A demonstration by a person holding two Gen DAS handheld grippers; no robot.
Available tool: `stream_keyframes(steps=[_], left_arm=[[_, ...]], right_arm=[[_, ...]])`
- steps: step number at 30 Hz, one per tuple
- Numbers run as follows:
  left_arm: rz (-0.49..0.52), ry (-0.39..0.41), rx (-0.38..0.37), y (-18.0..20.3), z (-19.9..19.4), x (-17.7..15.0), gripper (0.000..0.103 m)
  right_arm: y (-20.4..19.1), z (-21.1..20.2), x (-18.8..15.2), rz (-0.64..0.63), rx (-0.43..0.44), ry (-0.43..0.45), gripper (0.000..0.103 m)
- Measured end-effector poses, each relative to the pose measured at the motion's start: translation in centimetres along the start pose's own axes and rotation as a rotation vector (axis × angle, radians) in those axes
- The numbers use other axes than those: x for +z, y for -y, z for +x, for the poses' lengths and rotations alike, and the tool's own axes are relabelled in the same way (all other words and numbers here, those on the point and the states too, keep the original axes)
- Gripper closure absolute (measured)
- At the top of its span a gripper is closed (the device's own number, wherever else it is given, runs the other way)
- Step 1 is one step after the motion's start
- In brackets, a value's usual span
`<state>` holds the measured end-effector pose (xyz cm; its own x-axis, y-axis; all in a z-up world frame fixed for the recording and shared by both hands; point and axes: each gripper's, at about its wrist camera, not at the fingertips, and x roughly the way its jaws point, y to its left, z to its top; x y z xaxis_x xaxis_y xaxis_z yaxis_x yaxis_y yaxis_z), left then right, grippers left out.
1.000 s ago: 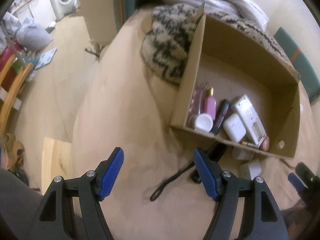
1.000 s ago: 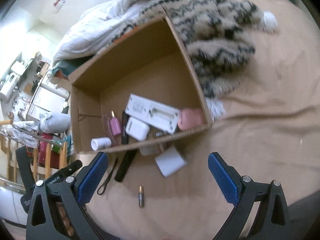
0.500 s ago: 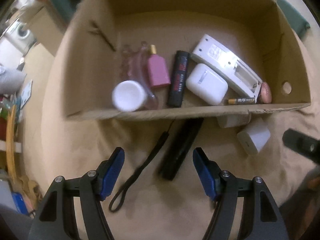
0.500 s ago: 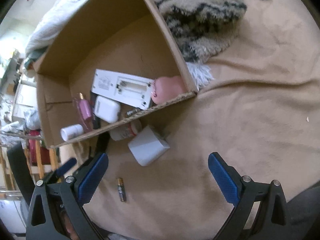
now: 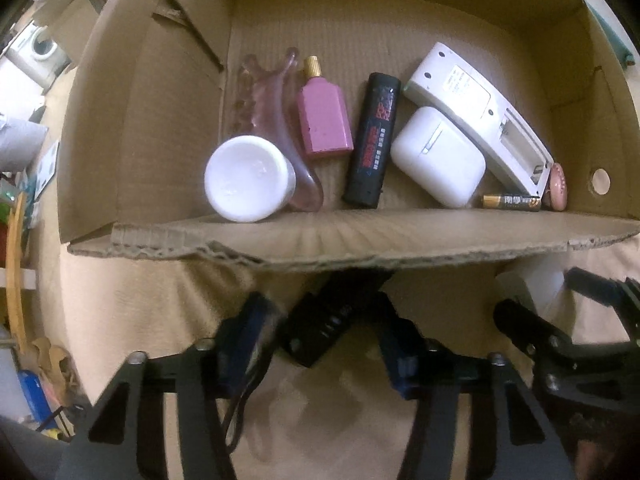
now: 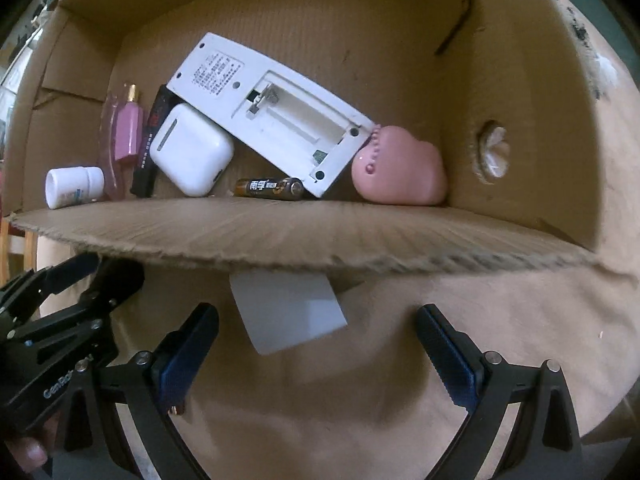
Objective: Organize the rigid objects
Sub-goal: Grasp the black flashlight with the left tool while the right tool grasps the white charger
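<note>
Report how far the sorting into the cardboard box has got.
Done: the white jar, pink bottle, earbud case, remote and a battery lie in the box. In hand: the left gripper is closing around the black device. Left: the white block, between the open right gripper's fingers.

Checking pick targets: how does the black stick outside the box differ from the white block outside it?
The black stick is dark and elongated; the white block is pale and squarish. The stick lies between the closing left tool; the block lies ahead of the wide-open right tool, untouched. Both rest on the tan blanket beside the cardboard box.
</note>
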<state>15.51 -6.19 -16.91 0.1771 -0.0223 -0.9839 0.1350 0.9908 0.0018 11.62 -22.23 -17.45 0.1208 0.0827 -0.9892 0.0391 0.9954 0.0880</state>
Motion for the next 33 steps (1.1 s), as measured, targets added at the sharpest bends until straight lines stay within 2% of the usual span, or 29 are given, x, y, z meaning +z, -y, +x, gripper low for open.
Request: stream_keyframes(steps=[2, 4, 5, 8, 9, 14, 23, 25, 33], left_arm=[[0.003, -0.001, -0.001, 0.1, 0.1, 0.1, 0.063], [0.005, -0.007, -0.018, 0.1, 0.1, 0.0, 0.072], [0.002, -0.007, -0.023, -0.1, 0.2, -0.1, 0.074], [-0.002, 0.0, -0.03, 0.1, -0.1, -1.2, 0.08], [-0.003, 0.003, -0.026, 0.0, -0.3, -1.3, 0.083], [-0.03, 0.01, -0.022, -0.5, -1.4, -2.7, 0.083], [-0.057, 0.01, 0.0, -2.6, -2.5, -4.5, 0.083], [-0.063, 0.012, 0.008, -2.9, -2.8, -4.8, 0.084], [-0.118, 0.034, 0.058, -5.7, -4.0, -6.0, 0.084]], right_arm=[[-0.4, 0.2, 0.3, -0.015, -0.008, 0.01, 0.0], [-0.8, 0.6, 0.6, -0.033, -0.025, 0.019, 0.0], [-1.1, 0.7, 0.9, -0.038, -0.033, 0.02, 0.0], [-1.6, 0.9, 1.2, -0.058, -0.058, 0.031, 0.005], [-1.7, 0.9, 1.1, -0.069, -0.051, 0.028, 0.011], [-2.3, -0.2, 0.3, -0.086, -0.051, 0.053, 0.037], [-2.2, -1.1, -0.1, -0.079, -0.045, 0.053, 0.037], [-1.1, -1.8, -1.5, -0.08, -0.042, 0.052, 0.037], [-0.7, -2.1, -3.0, -0.077, -0.025, 0.053, 0.038]])
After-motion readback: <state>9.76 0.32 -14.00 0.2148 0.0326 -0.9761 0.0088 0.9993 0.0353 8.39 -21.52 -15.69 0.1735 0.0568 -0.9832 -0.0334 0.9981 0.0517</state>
